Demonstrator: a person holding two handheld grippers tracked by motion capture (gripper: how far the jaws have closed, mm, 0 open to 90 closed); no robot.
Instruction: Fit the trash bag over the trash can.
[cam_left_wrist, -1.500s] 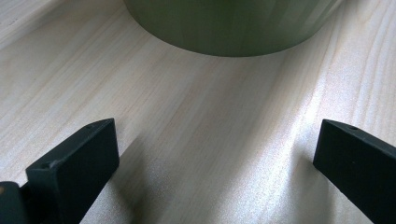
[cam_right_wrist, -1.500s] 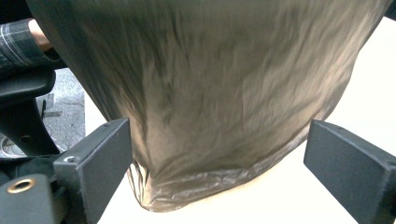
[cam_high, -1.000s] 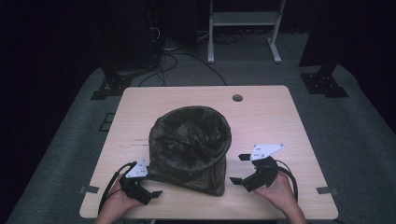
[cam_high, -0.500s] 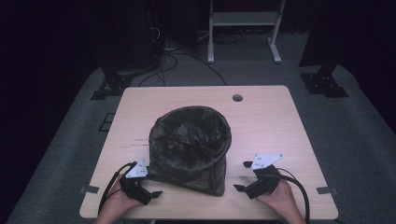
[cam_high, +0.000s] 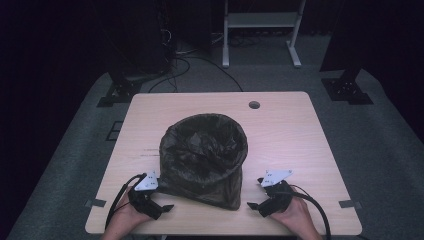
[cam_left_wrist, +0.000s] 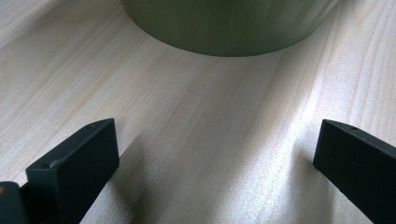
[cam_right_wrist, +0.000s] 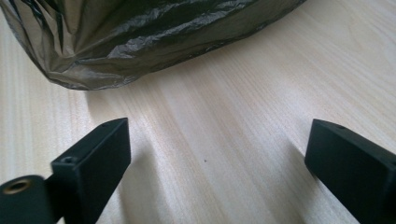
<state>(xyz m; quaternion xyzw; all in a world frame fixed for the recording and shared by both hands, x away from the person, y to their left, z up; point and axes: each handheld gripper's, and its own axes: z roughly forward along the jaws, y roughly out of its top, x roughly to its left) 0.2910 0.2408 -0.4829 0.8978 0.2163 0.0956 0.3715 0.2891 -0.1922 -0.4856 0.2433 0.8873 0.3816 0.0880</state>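
Your bin (cam_high: 204, 160), lined with a dark plastic bag (cam_high: 210, 145), stands on the table (cam_high: 280, 130) right between your two grippers. Your left gripper (cam_high: 162, 207) sits low at the bin's near-left side, jaws spread wide with bare wood between them, the green wall (cam_left_wrist: 224, 25) just ahead. Your right gripper (cam_high: 253, 205) rests at the near-right, jaws spread too, crinkled bag (cam_right_wrist: 140, 32) just beyond them, untouched.

You are in a dark lab: lone wooden table (cam_high: 300, 130) on grey carpet (cam_high: 70, 165), cables (cam_high: 187, 65), metal stand bases (cam_high: 120, 92) behind.
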